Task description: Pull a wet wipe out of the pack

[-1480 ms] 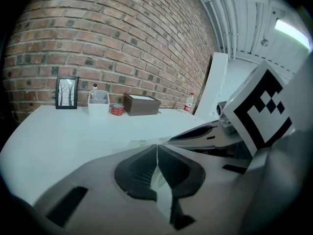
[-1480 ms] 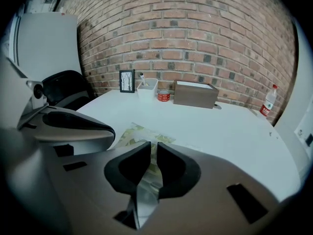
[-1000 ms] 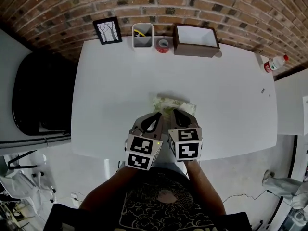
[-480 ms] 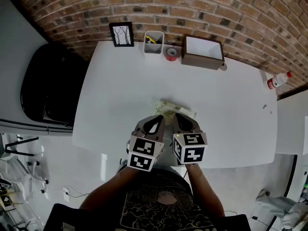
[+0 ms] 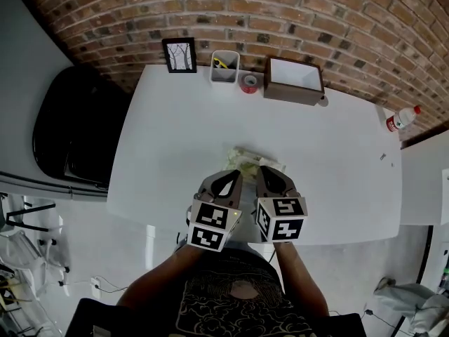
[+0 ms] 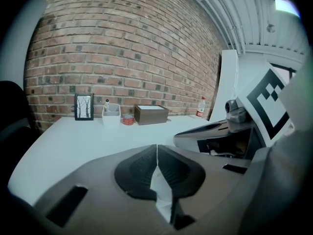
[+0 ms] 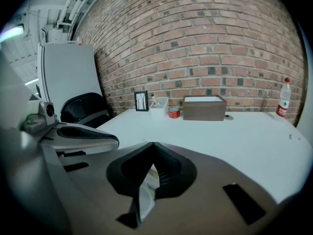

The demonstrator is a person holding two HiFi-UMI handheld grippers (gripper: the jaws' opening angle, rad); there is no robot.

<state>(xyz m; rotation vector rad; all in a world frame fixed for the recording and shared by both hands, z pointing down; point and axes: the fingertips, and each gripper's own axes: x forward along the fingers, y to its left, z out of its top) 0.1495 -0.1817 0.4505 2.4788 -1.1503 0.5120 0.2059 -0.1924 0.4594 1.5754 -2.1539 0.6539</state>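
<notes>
The wipe pack [image 5: 247,160], pale with green print, lies near the front of the white table [image 5: 175,139]; its near side is hidden behind my two grippers. The left gripper [image 5: 226,182] hangs over the pack's near left part. In the left gripper view the left gripper [image 6: 157,148] is shut, and a white wet wipe [image 6: 161,192] is pinched between its dark pads. Close beside it on the right is the right gripper [image 5: 271,181]. The right gripper view shows the right gripper [image 7: 153,145] shut on a pale, green-tinted piece that looks like the pack's edge [image 7: 145,192].
Along the far edge by the brick wall stand a framed picture [image 5: 179,54], a white pen holder [image 5: 225,67], a red tape roll [image 5: 248,83] and a brown box [image 5: 293,79]. A bottle [image 5: 400,118] stands at the far right. A black chair [image 5: 70,132] is left of the table.
The head view has shifted, so the table sits a little differently in frame. Both grippers stay pressed together at the pack's near side and have barely moved relative to it.
</notes>
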